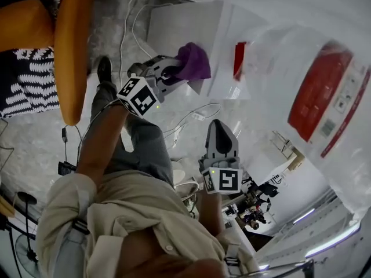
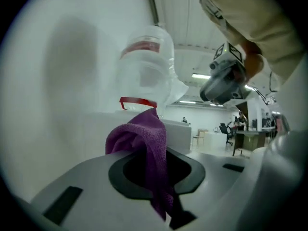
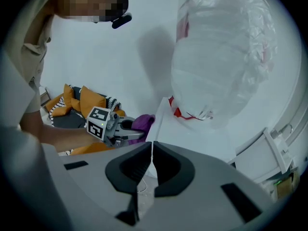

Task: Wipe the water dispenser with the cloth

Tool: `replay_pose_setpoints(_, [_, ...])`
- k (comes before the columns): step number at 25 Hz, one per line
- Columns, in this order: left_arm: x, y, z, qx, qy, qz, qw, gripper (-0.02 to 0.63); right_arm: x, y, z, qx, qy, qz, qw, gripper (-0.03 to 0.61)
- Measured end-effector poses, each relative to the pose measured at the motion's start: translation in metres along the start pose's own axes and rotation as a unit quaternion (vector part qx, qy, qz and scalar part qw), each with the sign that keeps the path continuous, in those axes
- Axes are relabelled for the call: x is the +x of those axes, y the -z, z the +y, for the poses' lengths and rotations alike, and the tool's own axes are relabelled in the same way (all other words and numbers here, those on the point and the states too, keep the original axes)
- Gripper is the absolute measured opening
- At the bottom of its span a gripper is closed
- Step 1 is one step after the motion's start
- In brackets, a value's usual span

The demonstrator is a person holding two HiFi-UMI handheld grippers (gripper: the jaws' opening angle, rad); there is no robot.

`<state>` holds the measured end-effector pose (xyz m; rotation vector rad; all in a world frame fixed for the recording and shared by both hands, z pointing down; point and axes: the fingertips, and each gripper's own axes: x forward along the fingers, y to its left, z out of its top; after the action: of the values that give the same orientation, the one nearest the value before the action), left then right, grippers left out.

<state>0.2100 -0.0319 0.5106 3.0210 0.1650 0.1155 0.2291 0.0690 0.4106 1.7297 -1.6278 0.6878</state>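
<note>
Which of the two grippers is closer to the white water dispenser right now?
Left. The left gripper, shut on the purple cloth, is right at the white water dispenser; the right gripper, shut and empty, hangs apart from it.

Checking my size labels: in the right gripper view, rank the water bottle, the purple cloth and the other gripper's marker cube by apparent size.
Largest by far: water bottle.
Then purple cloth and marker cube. They look about alike, so I won't rank them against each other.
</note>
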Motion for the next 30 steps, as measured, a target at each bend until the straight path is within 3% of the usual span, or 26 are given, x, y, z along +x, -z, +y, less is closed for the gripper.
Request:
replay_pose_setpoints(3, [0.004, 0.005, 0.016, 0.033, -0.007, -0.009, 0.9994, 0.069, 0.004, 0.026, -0.002, -0.016, 0.001, 0.023, 1.0, 0.026])
replay_pose_setpoints(7, [0.012, 0.002, 0.088, 0.009, -0.105, -0.054, 0.993, 0.069, 0.022, 0.064, -0.006, -0.026, -0.011, 0.042, 0.999, 0.026])
replay_pose_setpoints(10, [0.017, -0.006, 0.133, -0.007, -0.172, -0.122, 0.9775, 0.069, 0.029, 0.076, -0.015, -0.04, -0.013, 0.042, 0.998, 0.026])
replay_pose_setpoints(12, [0.016, -0.012, 0.136, 0.003, -0.17, -0.16, 0.9724, 0.069, 0.031, 0.082, -0.02, -0.045, -0.017, 0.04, 0.998, 0.026])
replay_pose_setpoints(15, [0.013, -0.002, 0.107, 0.013, -0.12, -0.148, 0.9816, 0.069, 0.038, 0.093, -0.02, -0.053, -0.033, 0.049, 0.997, 0.026])
replay_pose_setpoints(18, [0.007, 0.013, 0.055, -0.015, -0.08, -0.147, 0.9858, 0.069, 0.047, 0.104, -0.016, -0.049, -0.048, 0.064, 0.996, 0.026])
replay_pose_setpoints(23, [-0.004, 0.021, 0.018, -0.054, -0.052, -0.189, 0.9791, 0.067, 0.058, 0.112, -0.006, -0.063, -0.076, 0.081, 0.992, 0.026])
replay_pose_setpoints(27, [0.0, 0.025, 0.042, -0.071, -0.079, -0.201, 0.9739, 0.068, 0.063, 0.117, 0.01, -0.071, -0.102, 0.102, 0.987, 0.026])
replay_pose_setpoints(30, [0.009, 0.049, 0.086, -0.168, -0.135, -0.202, 0.9554, 0.067, 0.066, 0.119, 0.022, -0.08, -0.115, 0.109, 0.984, 0.026])
